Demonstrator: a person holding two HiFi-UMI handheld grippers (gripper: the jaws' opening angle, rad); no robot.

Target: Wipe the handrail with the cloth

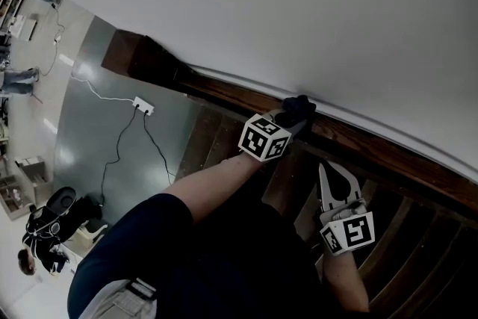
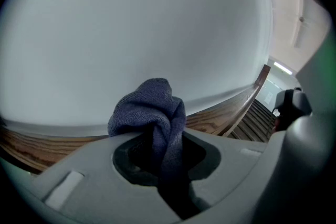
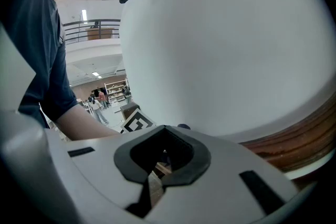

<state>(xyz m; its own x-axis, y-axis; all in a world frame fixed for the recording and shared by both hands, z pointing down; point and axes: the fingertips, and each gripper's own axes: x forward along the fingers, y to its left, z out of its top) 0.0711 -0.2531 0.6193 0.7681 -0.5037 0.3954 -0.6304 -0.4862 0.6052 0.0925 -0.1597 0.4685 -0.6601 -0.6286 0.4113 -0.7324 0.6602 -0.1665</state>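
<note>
My left tool (image 1: 293,118) is clenched on the dark blue cloth (image 2: 152,110). Its bunched end sticks out past the jaw tips and lies against the wooden handrail (image 1: 381,153) just ahead, under the white wall (image 1: 299,4). My right tool (image 1: 327,172) sits to the right of the left one. It points at the rail from close below, with its jaws closed together on nothing.

The dark blue cloth (image 2: 152,110), a knit-textured rag bunched into a wad and clamped in the left gripper (image 2: 168,165), rests on top of the glossy brown wooden handrail (image 2: 226,113), which slopes along the white wall (image 2: 131,18).
</note>
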